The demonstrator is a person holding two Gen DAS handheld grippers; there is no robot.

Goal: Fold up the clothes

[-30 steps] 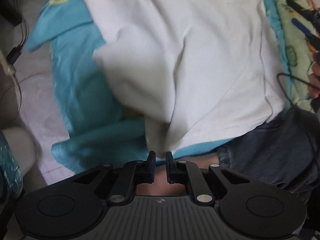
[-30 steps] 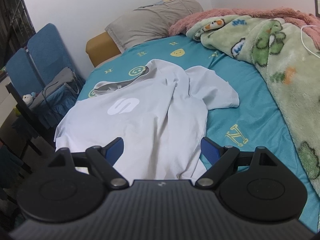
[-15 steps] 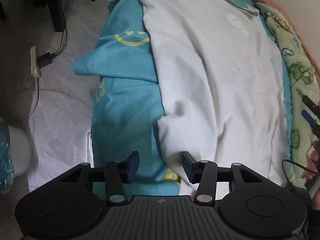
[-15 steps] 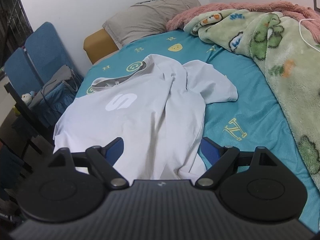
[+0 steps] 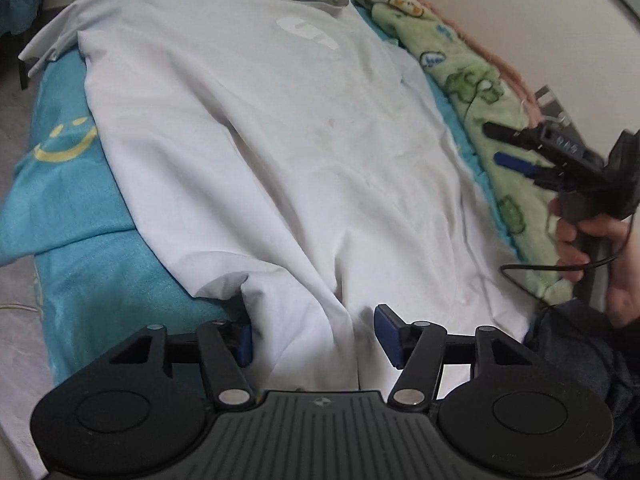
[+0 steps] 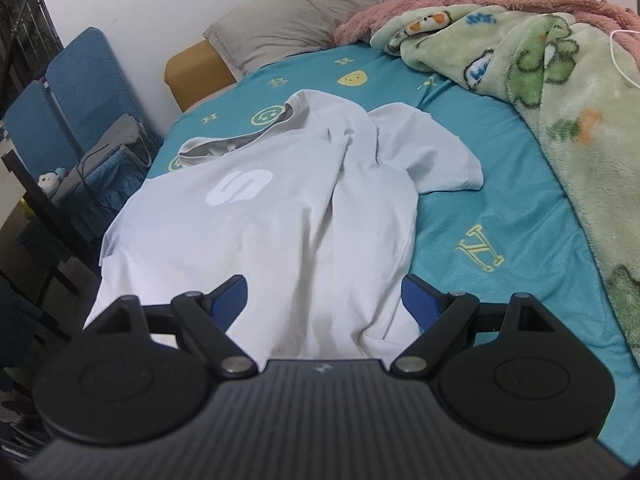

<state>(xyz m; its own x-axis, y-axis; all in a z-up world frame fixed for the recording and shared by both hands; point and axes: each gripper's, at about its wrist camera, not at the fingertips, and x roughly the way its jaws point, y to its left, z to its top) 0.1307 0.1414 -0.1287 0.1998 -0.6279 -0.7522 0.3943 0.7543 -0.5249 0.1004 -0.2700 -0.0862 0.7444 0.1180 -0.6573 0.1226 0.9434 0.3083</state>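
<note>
Your left gripper [image 5: 314, 338] sits at the near hem of the white T-shirt [image 5: 280, 152]. Its jaws are opening; a bunched fold of the hem lies between them, the left pad against the cloth edge, the right pad clear of it. Nothing is pinched, so the grip reads as released.

Your right gripper [image 6: 324, 300] hangs over the same near hem further along, jaws spread wide, shirt cloth in the gap but neither pad pressing on it. Released as well. From the left wrist view, that gripper [image 5: 504, 146] shows off to the right of the shirt, over the blanket edge, with your hand [image 5: 592, 248] wrapped around its handle and a thin black cable [image 5: 560, 268] looping below it.

The T-shirt lies face up on the teal bedsheet [image 6: 500, 208], hem toward you, collar away. Its body is rumpled with long creases running lengthwise. A white logo [image 6: 239, 188] sits on the chest. One sleeve [image 6: 432, 152] spreads out flat to the right of the chest; the other side drapes over the bed edge.

Right of the shirt, a green fleece blanket [image 6: 560, 92] is heaped, with a pink one [image 6: 480, 4] behind it.

Beyond the collar, a grey pillow [image 6: 304, 20] rests at the head of the bed. Left of the shirt, off the bed, stand blue chairs [image 6: 76, 92].
</note>
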